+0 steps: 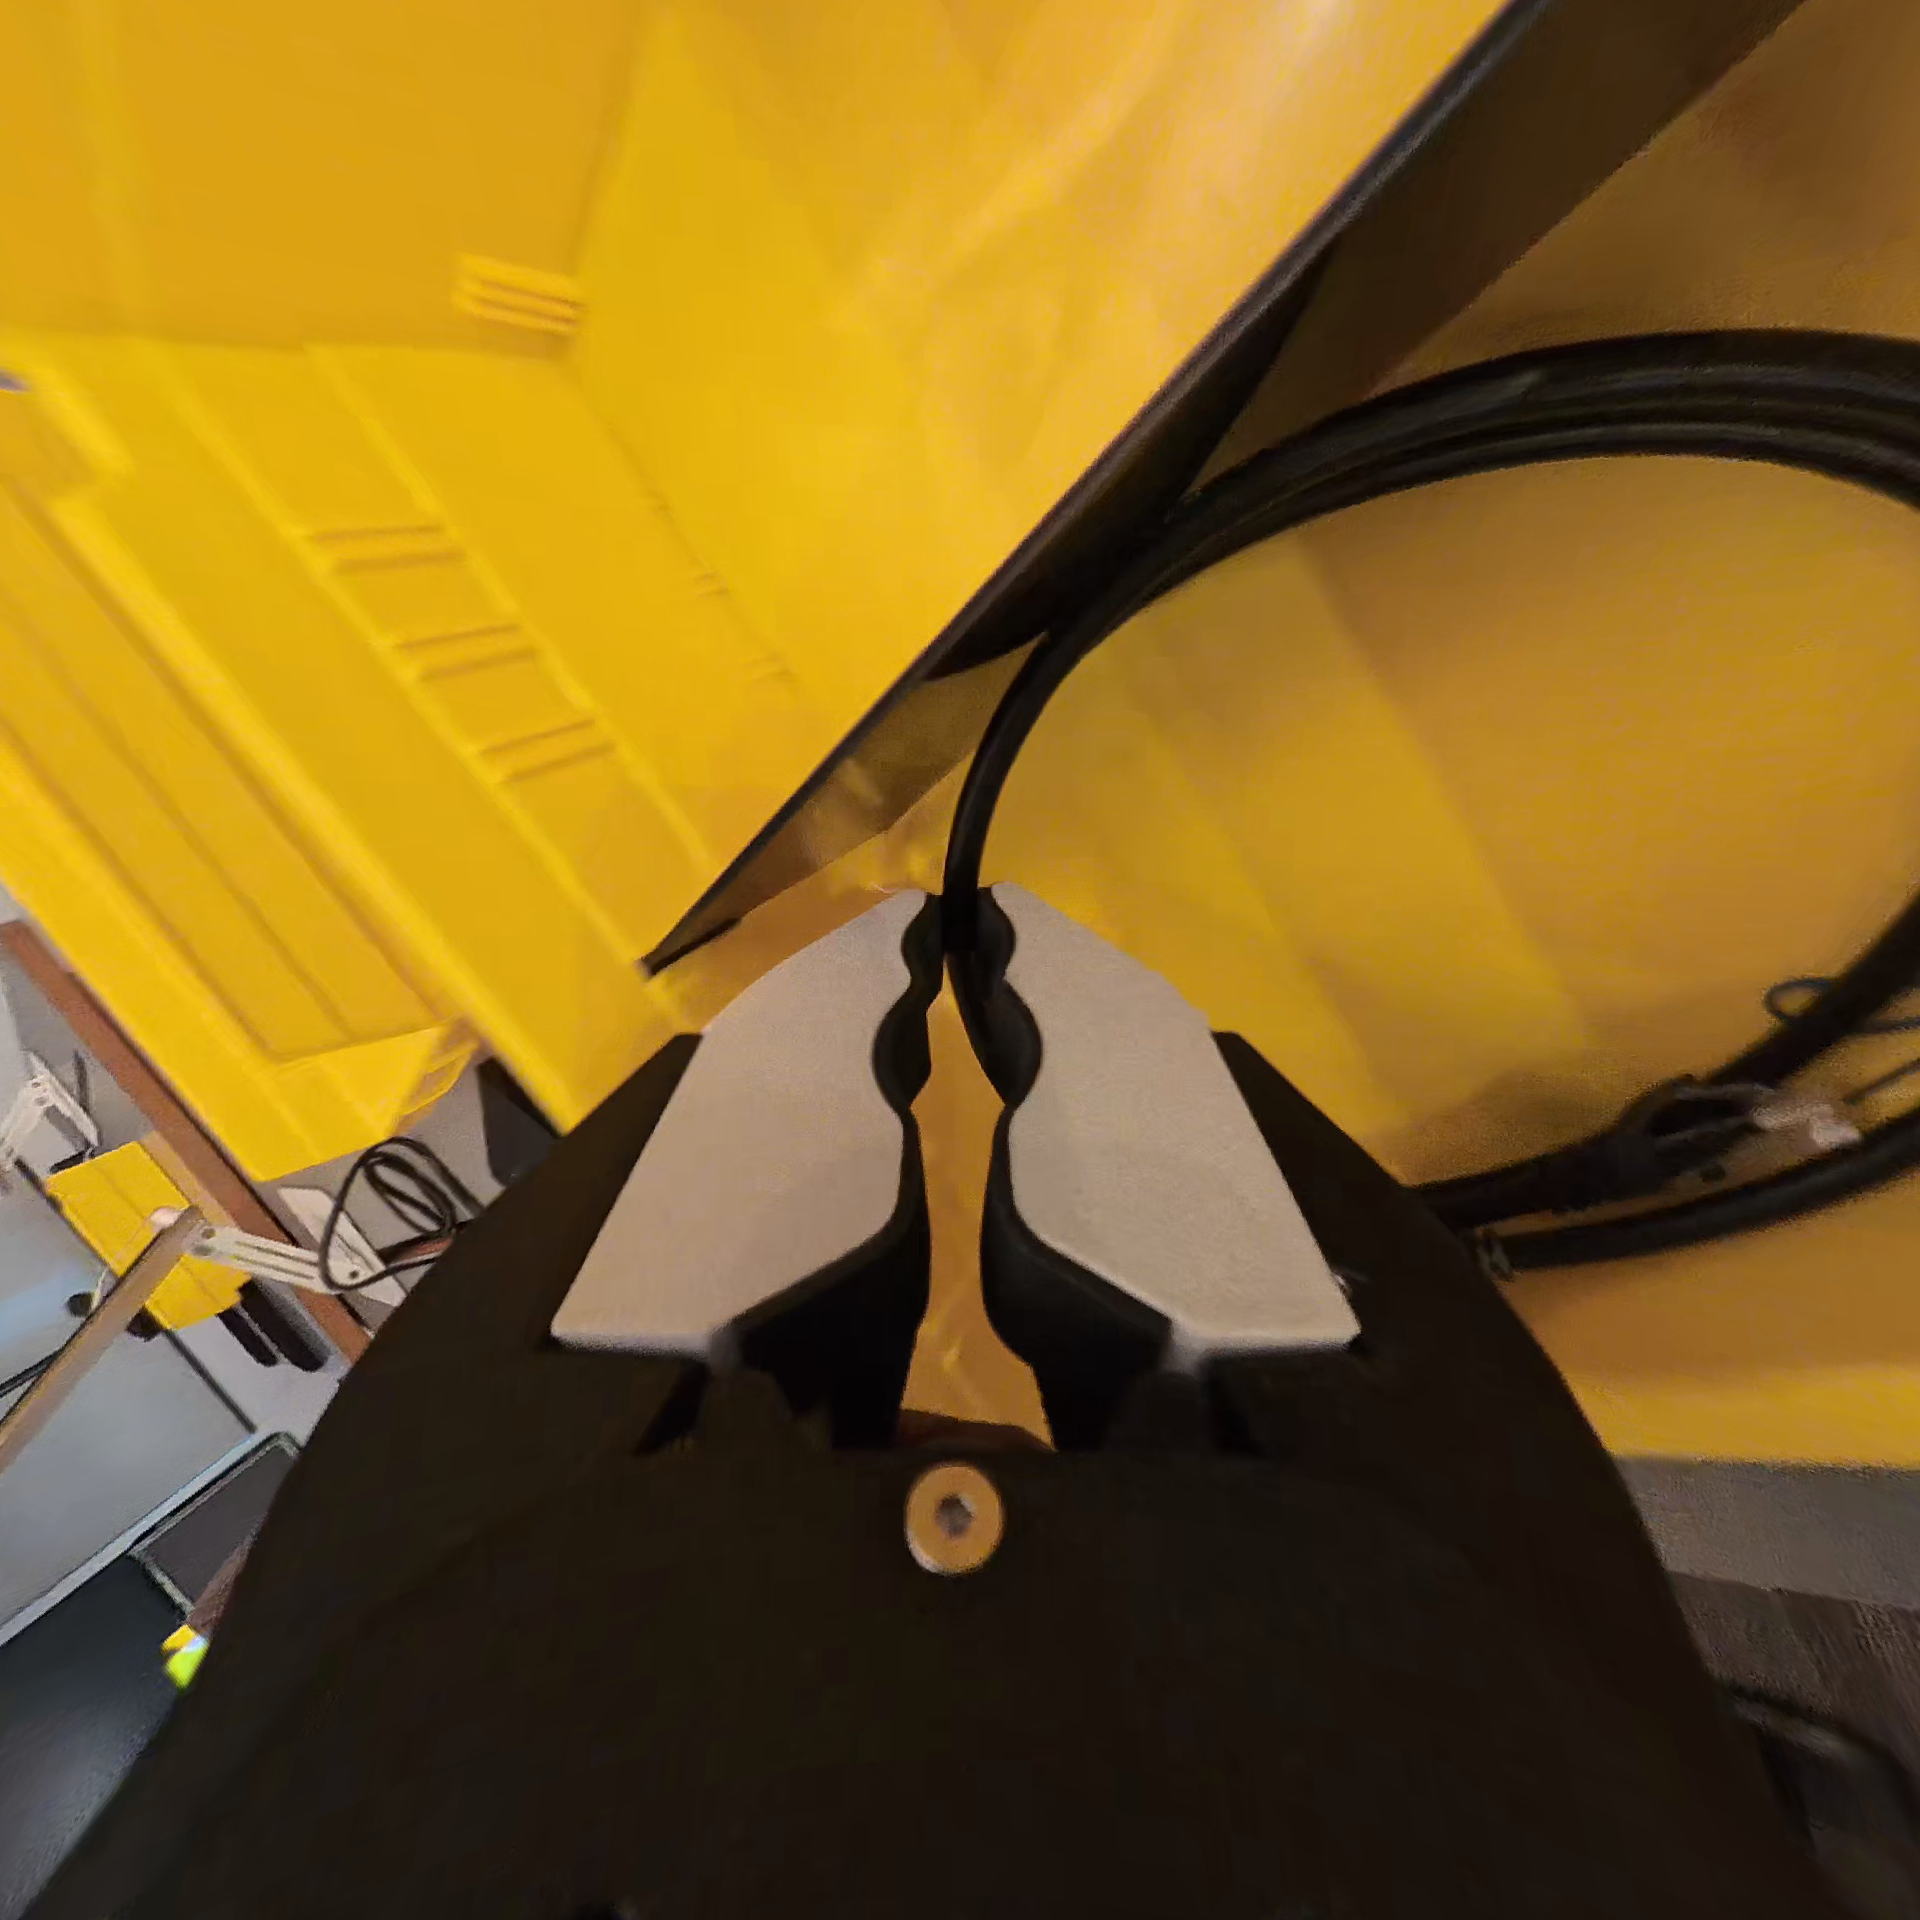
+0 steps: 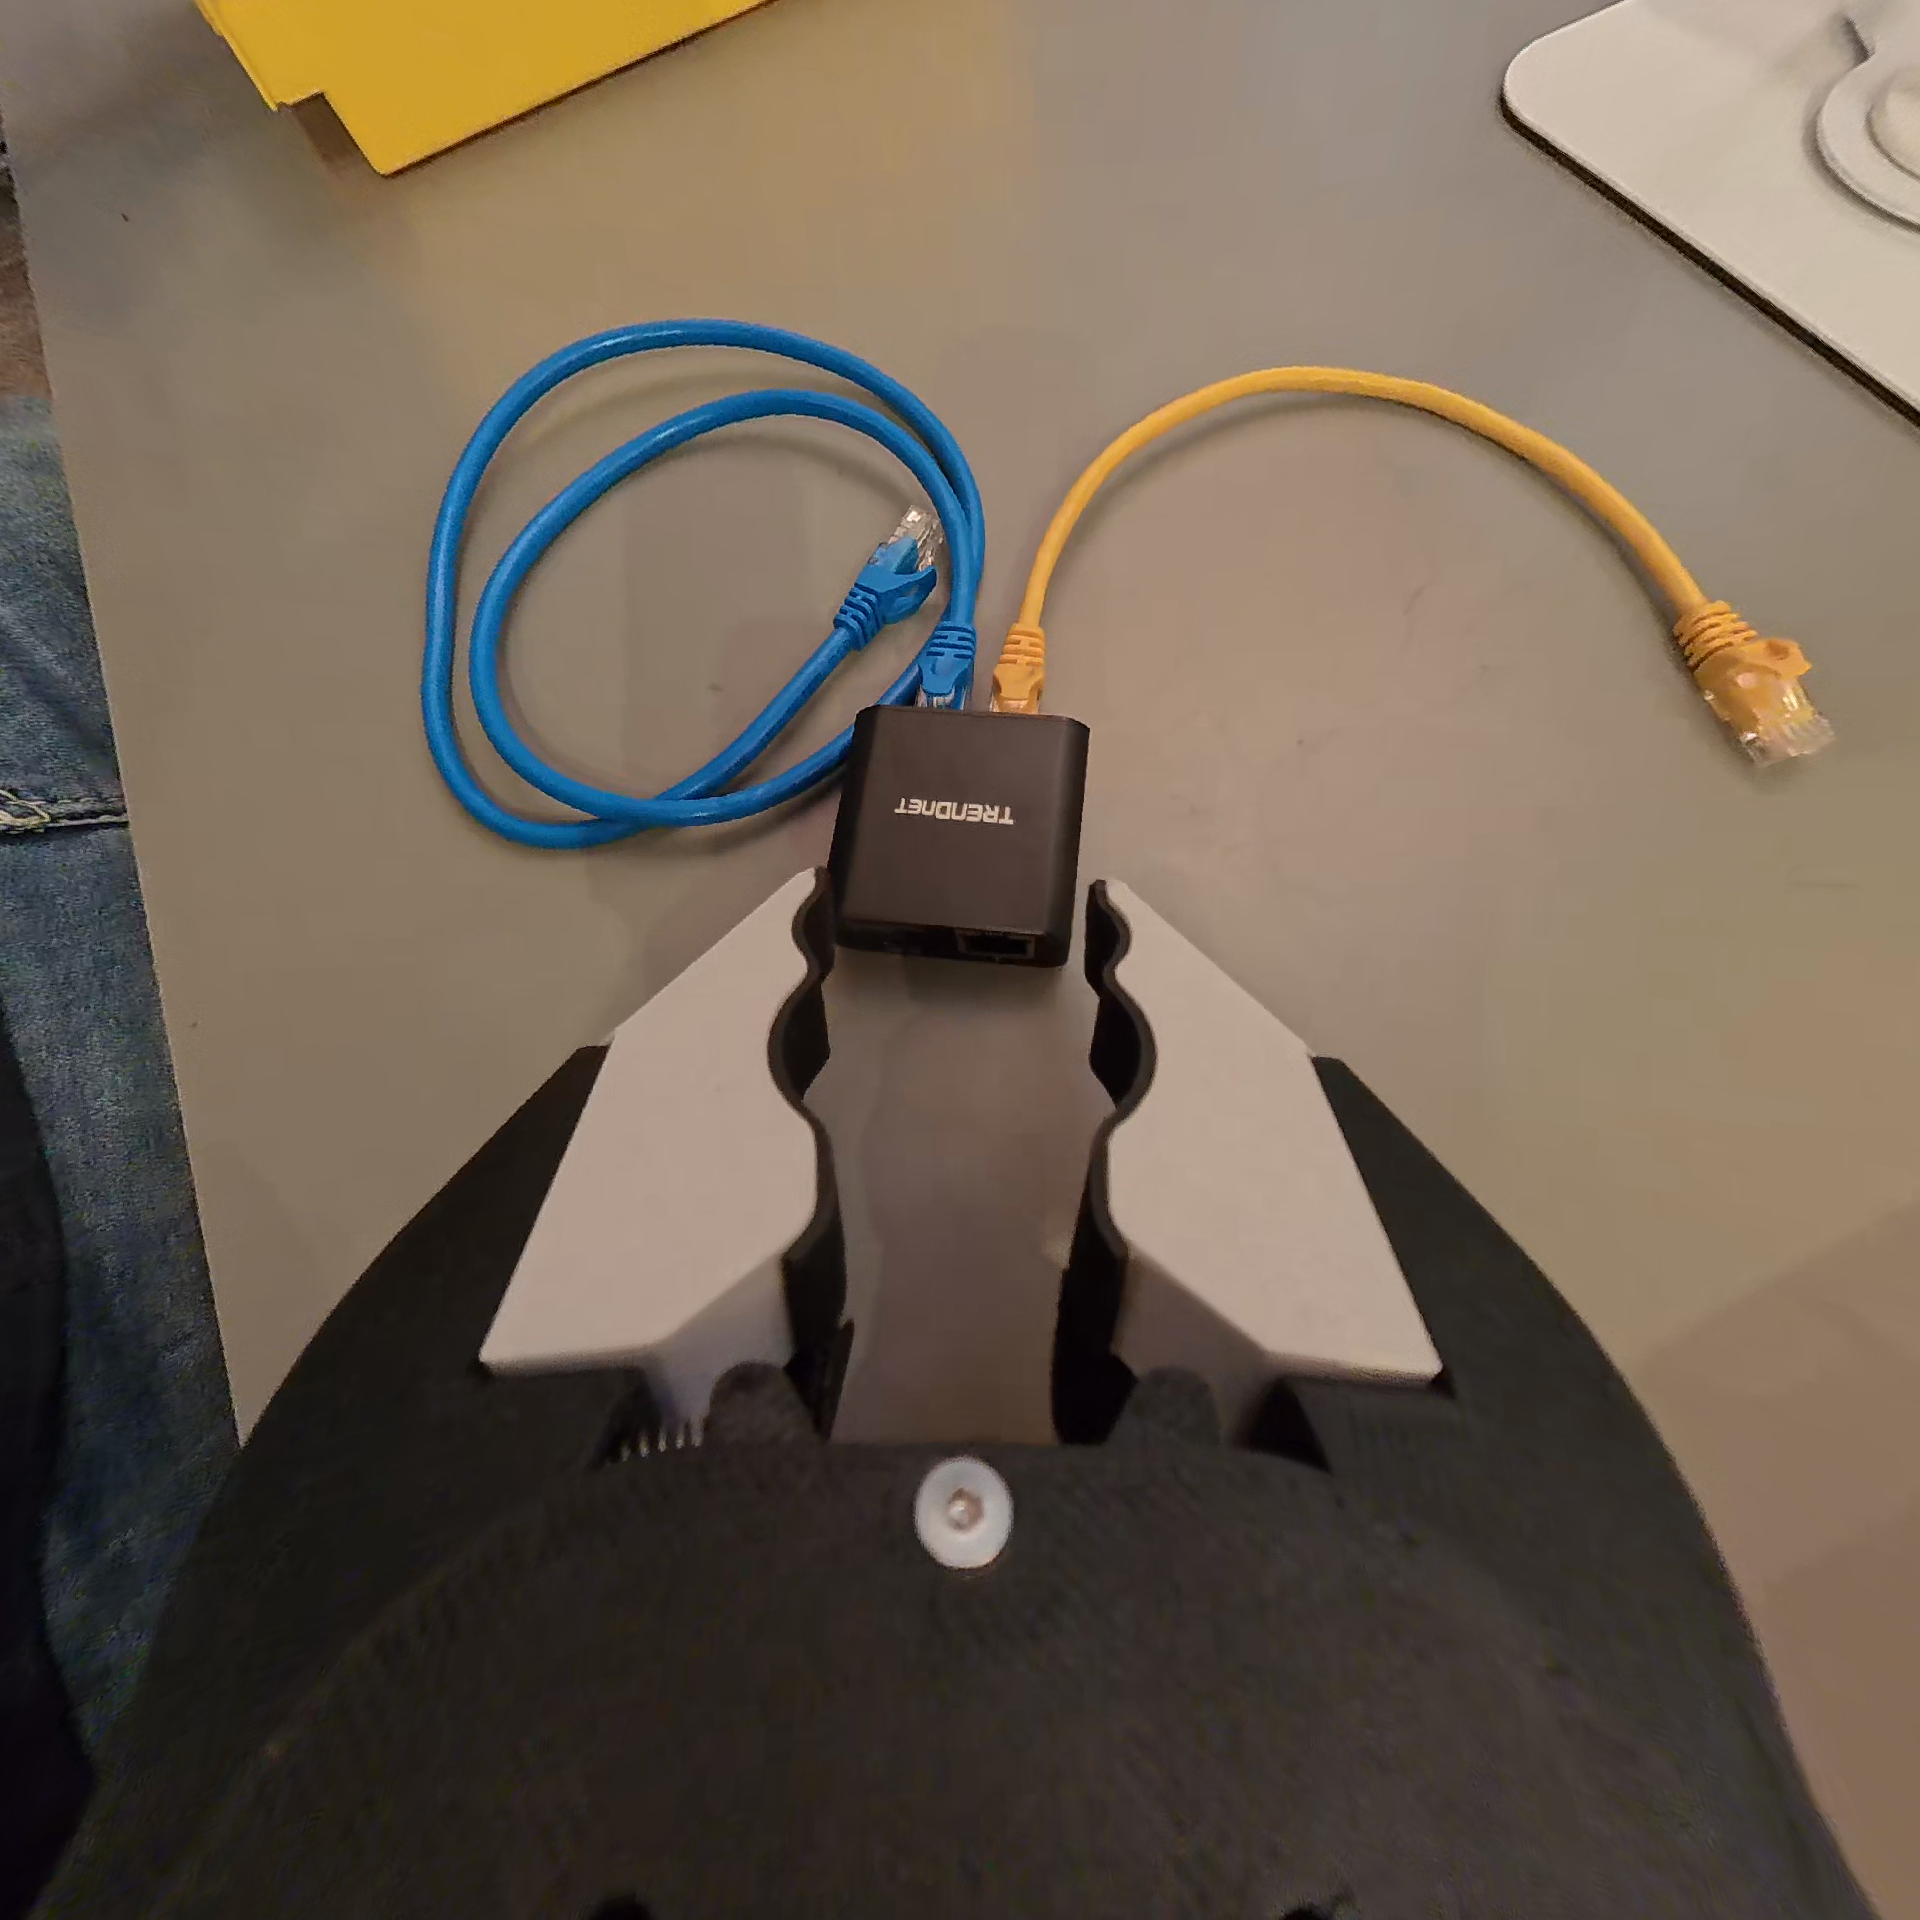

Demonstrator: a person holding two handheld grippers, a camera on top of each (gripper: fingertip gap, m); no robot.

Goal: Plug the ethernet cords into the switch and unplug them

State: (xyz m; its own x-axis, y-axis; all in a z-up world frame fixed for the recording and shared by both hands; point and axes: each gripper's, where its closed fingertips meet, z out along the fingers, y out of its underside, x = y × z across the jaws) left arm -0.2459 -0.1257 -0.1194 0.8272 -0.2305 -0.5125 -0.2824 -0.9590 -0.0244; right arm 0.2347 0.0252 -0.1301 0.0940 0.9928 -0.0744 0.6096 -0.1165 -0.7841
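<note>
In the left wrist view my left gripper (image 1: 961, 914) is shut on a thin black cord (image 1: 1039, 717) at its fingertips, inside a yellow bin (image 1: 520, 416). The cord arcs up to a black coiled bundle (image 1: 1558, 416) with a clear plug (image 1: 1787, 1117). In the right wrist view the black switch (image 2: 961, 821) lies on the grey table (image 2: 1351, 935). A blue cord (image 2: 665, 436) and a yellow cord (image 2: 1351, 400) are each plugged into its far side. My right gripper (image 2: 956, 914) is open, its fingertips either side of the switch's near end; a gap shows at the right pad.
A dark flat panel (image 1: 1195, 468) leans across the bin above the cord. The yellow cord's free plug (image 2: 1756, 696) lies at the right, the blue cord's free plug (image 2: 894, 571) inside its loop. A yellow bin corner (image 2: 468, 62) and a white pad (image 2: 1766, 156) sit at the far edge. The gap from one gripper's tips to the other's is roughly 50 centimetres.
</note>
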